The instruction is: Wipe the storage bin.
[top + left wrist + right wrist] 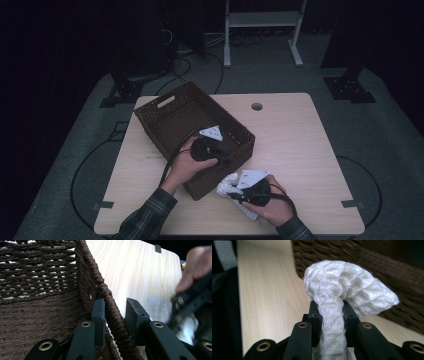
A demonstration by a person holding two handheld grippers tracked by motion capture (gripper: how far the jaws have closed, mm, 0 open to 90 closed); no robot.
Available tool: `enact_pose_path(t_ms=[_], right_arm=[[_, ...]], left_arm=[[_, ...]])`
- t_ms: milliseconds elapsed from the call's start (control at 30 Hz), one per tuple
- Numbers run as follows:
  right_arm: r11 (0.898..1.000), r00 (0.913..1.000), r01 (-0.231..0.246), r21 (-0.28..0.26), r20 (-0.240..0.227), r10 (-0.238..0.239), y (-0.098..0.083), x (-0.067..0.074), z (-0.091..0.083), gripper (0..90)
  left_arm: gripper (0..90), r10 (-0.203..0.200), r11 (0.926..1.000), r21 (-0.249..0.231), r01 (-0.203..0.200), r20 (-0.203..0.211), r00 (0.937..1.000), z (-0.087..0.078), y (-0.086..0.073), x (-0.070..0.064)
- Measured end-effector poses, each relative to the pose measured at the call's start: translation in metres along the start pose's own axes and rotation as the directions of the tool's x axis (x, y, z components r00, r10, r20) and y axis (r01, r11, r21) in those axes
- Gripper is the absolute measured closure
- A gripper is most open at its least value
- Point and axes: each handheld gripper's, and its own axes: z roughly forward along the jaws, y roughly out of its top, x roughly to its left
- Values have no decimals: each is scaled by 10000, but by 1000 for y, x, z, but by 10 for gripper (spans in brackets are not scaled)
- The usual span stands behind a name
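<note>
**Cloth may snag on basket rim**

Left gripper [226, 156] straddles the basket [37, 315] wall, jaws apparently pinching it. Right gripper [239, 196] pinches the white cloth [342, 292] just beside the basket; its dangling tail could catch the rim.

The white cloth [342, 290] is a soft knit with a quilted diamond weave. It is bunched up: a narrow strip runs between my right jaws, and a rounded wad bulges above them. It hangs off the table near the front edge, just beside the basket's near corner. The basket [165, 125] is dark brown woven cord, rectangular and upright, set askew toward the table's back left corner. My left jaws straddle its near wall [112, 307].
</note>
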Motion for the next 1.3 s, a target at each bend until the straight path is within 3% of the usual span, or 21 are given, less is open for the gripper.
enact_pose_path(t_ms=[167, 333, 500, 633, 800, 1033, 1300], right_arm=[[9988, 9971, -492, 19, 581, 490, -14, -14, -16, 738], [9955, 9879, -951, 25, 1235, 940, -31, -29, -32, 738], [9886, 9719, -1502, -72, 1824, 1490, -47, -46, -46, 738], [9810, 9541, -1935, -133, 2306, 1914, -58, -60, -54, 738], [9684, 9351, -2475, -320, 2536, 2474, -65, -70, -58, 738], [9667, 9300, -2526, -419, 2652, 2545, -68, -73, -61, 735], [9635, 9220, -2629, -499, 2811, 2661, -72, -76, -66, 734]], left_arm=[[692, 40, 10000, -2, -40, -1, 10000, 0, 0, 0], [692, 3, 10000, 4, -3, -4, 10000, 0, 0, 0], [691, -70, 10000, -7, 70, 6, 10000, 0, 0, 0], [691, -62, 10000, -3, 62, 15, 10000, 0, 0, 0], [664, -84, 9999, -124, 84, 45, 10000, -3, 3, 0], [612, 88, 10000, -35, -87, 70, 9999, -22, 8, -2], [620, 168, 9998, 89, -165, -355, 9992, -50, 0, -7]])
